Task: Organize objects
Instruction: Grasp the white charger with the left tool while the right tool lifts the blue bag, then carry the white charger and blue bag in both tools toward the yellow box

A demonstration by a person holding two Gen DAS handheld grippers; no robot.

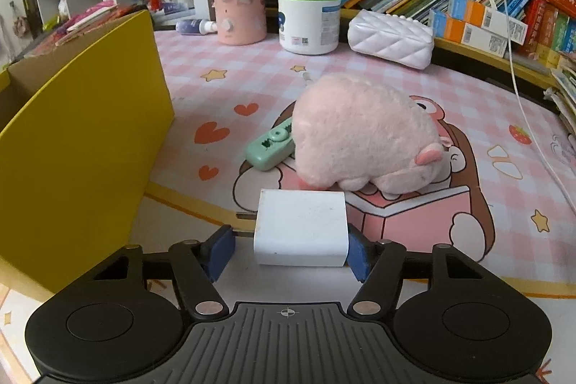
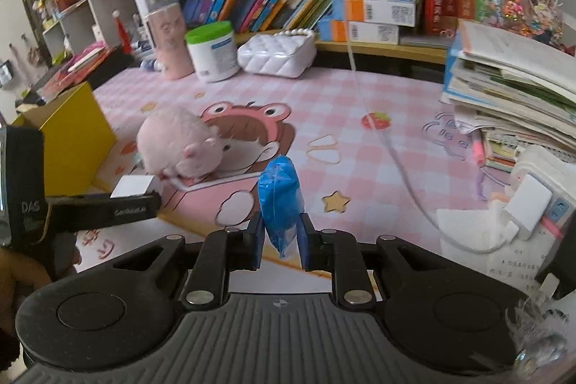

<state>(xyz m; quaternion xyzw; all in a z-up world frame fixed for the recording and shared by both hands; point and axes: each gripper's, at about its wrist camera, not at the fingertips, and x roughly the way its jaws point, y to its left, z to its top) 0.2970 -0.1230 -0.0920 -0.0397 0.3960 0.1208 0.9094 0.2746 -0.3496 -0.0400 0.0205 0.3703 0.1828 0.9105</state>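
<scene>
Straddling a white charger block (image 1: 300,227) on the pink mat (image 1: 223,89), the left gripper (image 1: 289,249) has its right pad touching it and its left pad apart. In the right wrist view, the right gripper (image 2: 280,240) is clamped on a blue plastic packet (image 2: 280,200), held above the mat, near the pink plush toy (image 2: 176,141).

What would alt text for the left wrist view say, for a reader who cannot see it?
The left gripper straddles a white charger block on a pink cartoon desk mat, its blue pads at the block's sides. Just beyond lie a pink plush toy and a green power strip, with a yellow box on the left and bookshelves behind.
</scene>
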